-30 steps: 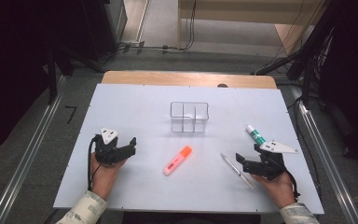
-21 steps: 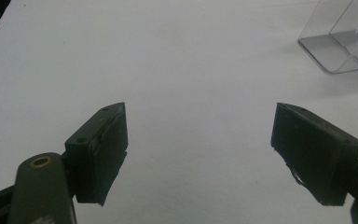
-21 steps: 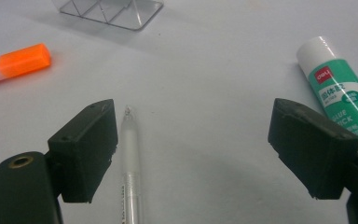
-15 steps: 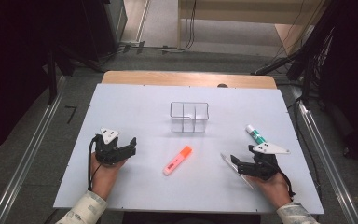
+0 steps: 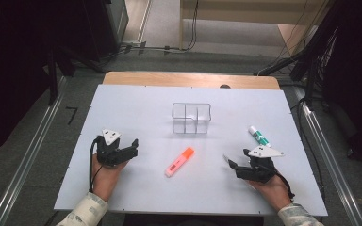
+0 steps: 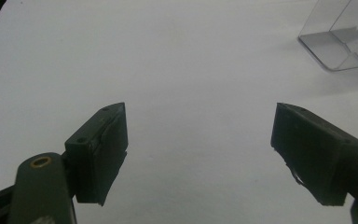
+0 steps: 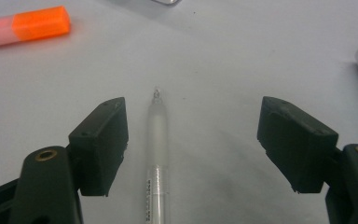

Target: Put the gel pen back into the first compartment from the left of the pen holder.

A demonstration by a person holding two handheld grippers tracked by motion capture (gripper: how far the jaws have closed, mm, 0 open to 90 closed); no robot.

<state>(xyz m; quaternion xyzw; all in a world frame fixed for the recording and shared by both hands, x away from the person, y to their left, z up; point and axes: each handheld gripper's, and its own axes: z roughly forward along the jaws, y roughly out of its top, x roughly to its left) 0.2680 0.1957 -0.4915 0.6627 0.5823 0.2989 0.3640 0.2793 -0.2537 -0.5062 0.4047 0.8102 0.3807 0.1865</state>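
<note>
A clear pen (image 7: 156,154) lies on the white table between the open jaws of my right gripper (image 7: 193,135), closer to the left jaw and touching neither. From above, the right gripper (image 5: 234,168) sits at the front right, with the pen's tip (image 5: 226,159) poking out just beyond it. An orange-capped pink highlighter (image 5: 179,162) lies at the front middle and shows again as the highlighter (image 7: 25,28) at the upper left. A white and green marker (image 5: 259,136) lies behind the right gripper. My left gripper (image 5: 134,147) rests at the front left, open and holding nothing (image 6: 200,135).
A clear plastic container (image 5: 192,117) with compartments stands in the middle of the table, and its corner (image 6: 340,37) appears at the upper right of the left gripper view. The white board (image 5: 141,103) covers a wooden table. Dark equipment and cables surround the table.
My right gripper has slid left and a little nearer the front, so its open jaws now straddle the clear pen. The left gripper has stayed put.
</note>
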